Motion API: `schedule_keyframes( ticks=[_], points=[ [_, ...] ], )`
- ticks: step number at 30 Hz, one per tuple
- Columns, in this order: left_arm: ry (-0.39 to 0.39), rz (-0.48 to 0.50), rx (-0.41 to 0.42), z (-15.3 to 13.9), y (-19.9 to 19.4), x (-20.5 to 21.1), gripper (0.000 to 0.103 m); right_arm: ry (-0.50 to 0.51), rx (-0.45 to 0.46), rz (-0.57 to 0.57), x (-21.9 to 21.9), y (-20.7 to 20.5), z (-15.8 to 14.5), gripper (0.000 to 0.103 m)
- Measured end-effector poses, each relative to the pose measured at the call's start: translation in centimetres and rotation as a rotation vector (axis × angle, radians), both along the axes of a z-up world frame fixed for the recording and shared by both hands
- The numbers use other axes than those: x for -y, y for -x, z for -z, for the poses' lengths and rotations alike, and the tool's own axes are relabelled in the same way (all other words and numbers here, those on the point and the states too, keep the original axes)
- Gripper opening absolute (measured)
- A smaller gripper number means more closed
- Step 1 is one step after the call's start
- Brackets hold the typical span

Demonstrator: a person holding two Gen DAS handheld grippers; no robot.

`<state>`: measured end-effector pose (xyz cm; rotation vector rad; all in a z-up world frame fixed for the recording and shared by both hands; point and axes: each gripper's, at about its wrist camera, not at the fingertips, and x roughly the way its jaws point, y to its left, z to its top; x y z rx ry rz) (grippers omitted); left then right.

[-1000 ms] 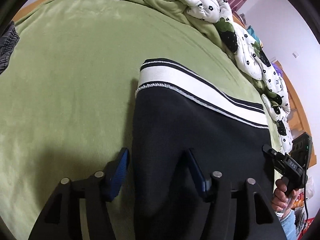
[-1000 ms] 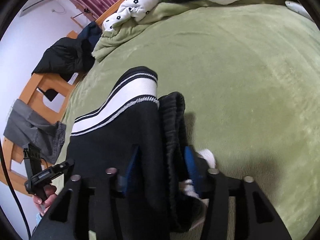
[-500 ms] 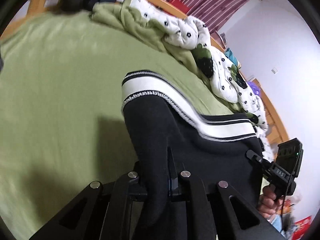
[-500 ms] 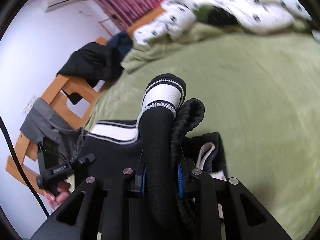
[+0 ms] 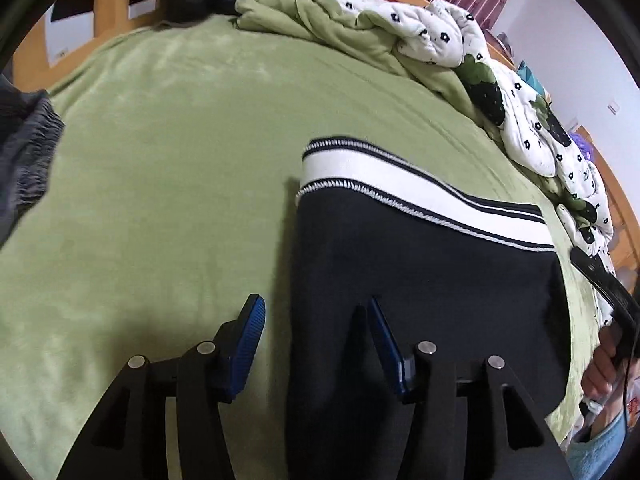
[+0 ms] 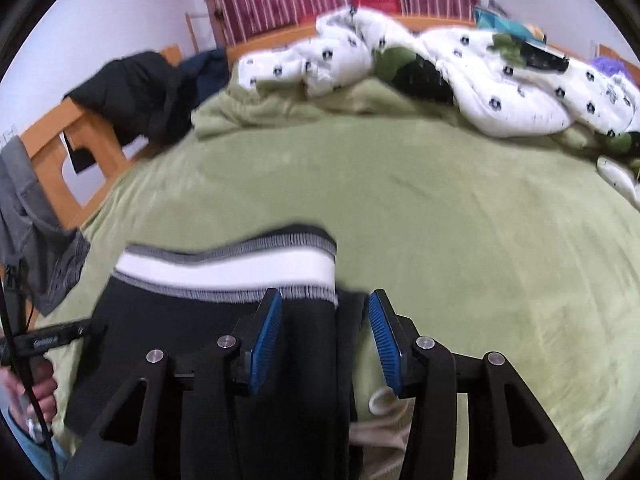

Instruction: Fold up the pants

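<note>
Black pants [image 5: 420, 280] with a white and black striped band lie folded on the green bed cover [image 5: 160, 160]. My left gripper [image 5: 314, 316] is open and straddles the pants' left edge, one pad on the cover, one over the cloth. In the right wrist view the pants [image 6: 192, 320] lie low and left, their striped band facing away. My right gripper [image 6: 324, 312] is open over the pants' right edge. A pale inner lining [image 6: 380, 420] shows beside it.
A crumpled white flowered quilt [image 6: 460, 80] and green blanket lie at the far side. Dark clothes [image 6: 140, 88] hang on the wooden bed frame [image 6: 60, 140]. Grey cloth [image 5: 24, 152] lies at the left edge. The other gripper's handle shows at the right [image 5: 608, 292].
Half a second ago both grippers were shut on the pants and held them up. Now both have opened and the pants lie flat on the cover.
</note>
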<state>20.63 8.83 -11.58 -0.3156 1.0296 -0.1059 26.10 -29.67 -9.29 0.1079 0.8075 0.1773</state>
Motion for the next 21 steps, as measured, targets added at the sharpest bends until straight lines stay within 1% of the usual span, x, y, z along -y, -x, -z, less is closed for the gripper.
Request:
schedule_keyframes(
  ticks=[1,2,4,5,6,7,8,9,10,11,12,13,14,15,16,17,19,20,21],
  points=[
    [-0.009,0.001,0.003,-0.5,0.4,0.0,0.051,-0.019,-0.036,0.005,0.0,-0.7,0.7,0.046],
    [-0.019,0.002,0.008,-1.1,0.8,-0.1,0.052,-0.031,-0.09,0.015,-0.1,-1.8,2.2,0.044],
    [-0.034,-0.006,0.004,-1.9,1.5,-0.4,0.054,-0.031,-0.124,0.027,0.1,-2.3,4.3,0.042],
    [-0.037,-0.009,0.001,-2.1,1.9,-0.6,0.054,-0.088,-0.114,0.005,0.3,-2.1,4.9,0.027],
    [-0.04,-0.013,0.001,-2.4,2.4,-0.8,0.054,-0.102,-0.1,0.0,0.4,-1.7,4.6,0.021],
    [-0.043,-0.015,-0.001,-2.6,2.7,-1.1,0.054,-0.103,-0.091,-0.01,0.6,-1.3,4.0,0.012],
    [-0.046,-0.017,0.001,-2.7,3.1,-1.3,0.054,-0.134,-0.086,-0.014,1.0,-0.8,2.5,0.012],
    [-0.045,-0.018,0.007,-3.1,3.5,-1.4,0.054,-0.189,-0.064,-0.016,1.6,-0.2,1.3,0.011],
    [-0.036,-0.018,0.022,-3.5,4.1,-1.6,0.054,-0.206,-0.048,-0.019,1.9,0.8,0.9,0.011],
    [-0.026,-0.016,0.031,-3.7,4.4,-1.6,0.054,-0.171,-0.025,-0.016,1.6,1.5,0.2,0.011],
    [-0.009,-0.012,0.04,-3.9,4.6,-1.5,0.054,-0.104,-0.021,-0.009,0.5,1.5,0.2,0.011],
    [-0.003,-0.009,0.041,-3.9,4.7,-1.3,0.055,-0.022,-0.045,-0.005,0.0,1.5,1.2,0.011],
    [-0.008,0.003,0.038,-3.8,4.6,-0.8,0.055,0.021,-0.082,0.006,-0.3,1.2,2.4,0.011],
    [-0.024,0.014,0.034,-3.6,4.5,-0.3,0.055,0.029,-0.117,0.025,-0.1,0.7,3.7,0.011],
    [-0.051,0.026,0.031,-3.5,4.4,0.5,0.055,-0.008,-0.134,0.046,0.6,0.5,4.5,0.011],
    [-0.082,0.038,0.035,-3.4,4.1,1.2,0.055,-0.085,-0.145,0.067,1.6,0.3,4.5,0.012],
    [-0.118,0.063,0.057,-3.6,3.7,2.3,0.055,-0.15,-0.167,0.088,2.4,0.5,3.4,0.015],
    [-0.139,0.072,0.077,-3.8,3.4,2.9,0.055,-0.15,-0.153,0.089,2.1,0.7,2.3,0.017],
    [-0.154,0.078,0.102,-4.1,2.9,3.4,0.055,-0.113,-0.123,0.076,1.4,1.0,1.1,0.018]
  ],
)
